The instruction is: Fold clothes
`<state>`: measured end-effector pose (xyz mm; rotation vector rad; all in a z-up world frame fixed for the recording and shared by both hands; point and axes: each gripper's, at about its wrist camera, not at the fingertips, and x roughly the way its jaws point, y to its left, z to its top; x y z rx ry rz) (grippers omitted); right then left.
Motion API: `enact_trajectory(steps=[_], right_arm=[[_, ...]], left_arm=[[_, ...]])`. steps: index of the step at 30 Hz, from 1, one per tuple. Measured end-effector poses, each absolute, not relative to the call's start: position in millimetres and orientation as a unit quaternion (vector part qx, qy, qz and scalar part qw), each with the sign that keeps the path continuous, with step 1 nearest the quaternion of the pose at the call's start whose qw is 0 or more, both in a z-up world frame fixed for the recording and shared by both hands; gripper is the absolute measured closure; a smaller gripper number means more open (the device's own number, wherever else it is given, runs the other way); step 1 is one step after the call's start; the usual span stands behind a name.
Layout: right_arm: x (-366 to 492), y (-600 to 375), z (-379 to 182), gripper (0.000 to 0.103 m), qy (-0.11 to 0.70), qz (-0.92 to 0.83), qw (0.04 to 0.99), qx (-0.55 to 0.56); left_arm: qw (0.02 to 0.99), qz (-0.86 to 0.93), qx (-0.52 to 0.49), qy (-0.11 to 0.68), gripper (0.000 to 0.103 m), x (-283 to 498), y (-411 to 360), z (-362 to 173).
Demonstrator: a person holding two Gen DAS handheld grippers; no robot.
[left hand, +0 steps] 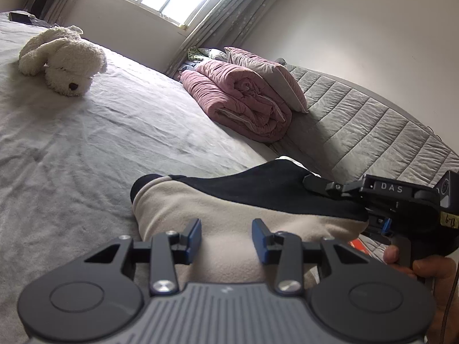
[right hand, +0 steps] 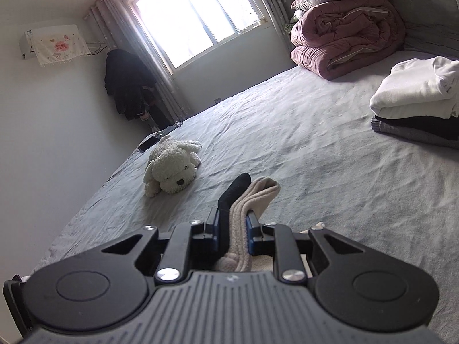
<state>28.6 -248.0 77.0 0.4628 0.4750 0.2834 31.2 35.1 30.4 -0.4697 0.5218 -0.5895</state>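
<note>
A beige and black fleece garment (left hand: 229,200) is held up over the grey bed sheet (left hand: 86,143). In the left wrist view my left gripper (left hand: 228,239) has its blue pads closed on a thick beige fold that fills the gap between them. My right gripper (left hand: 355,209) comes in from the right, held by a person's hand (left hand: 416,263), and clamps the garment's black edge. The right wrist view shows the right gripper (right hand: 233,229) shut on a bunched strip of the garment (right hand: 252,195), black on the left and beige on the right, sticking up past the fingertips.
A white plush dog (right hand: 172,169) lies on the sheet ahead, with a phone (right hand: 147,143) near the far edge. A rolled pink quilt (right hand: 344,34) under a pillow sits by the padded headboard (left hand: 358,120). A stack of folded clothes (right hand: 416,100) is at the right.
</note>
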Motion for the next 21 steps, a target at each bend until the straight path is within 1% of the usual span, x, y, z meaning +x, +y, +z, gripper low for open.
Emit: enact_trajectory(steps=[4,9,14,18,20,21], right_arm=[[26.4,-262.6,69.6,0.082,0.235,0.136,0.933,0.236],[27.7,-276.4,49.9,0.082,0.257,0.123,0.928,0.238],[29.7,-278.8,26.0,0.082,0.289,0.107,0.928,0.211],[25.4,-277.0,18.1,0.082,0.294,0.101,0.933,0.181],[23.6,-276.8,17.9,0.078,0.291,0.097,0.936,0.173],[22.5,-276.0,19.8,0.074,0.288,0.094,0.938,0.166]], left_arm=[[0.895,-0.293,-0.217,0.255,0.064,30.5,22.9,28.7],[0.896,-0.300,-0.195,0.262,0.064,29.6,11.8,24.1],[0.901,-0.306,-0.163,0.262,0.064,26.2,2.5,17.3],[0.908,-0.310,-0.130,0.252,0.064,22.9,-3.6,16.2],[0.909,-0.310,-0.122,0.249,0.064,22.1,-3.9,17.1],[0.910,-0.310,-0.119,0.248,0.064,21.8,-3.9,18.0]])
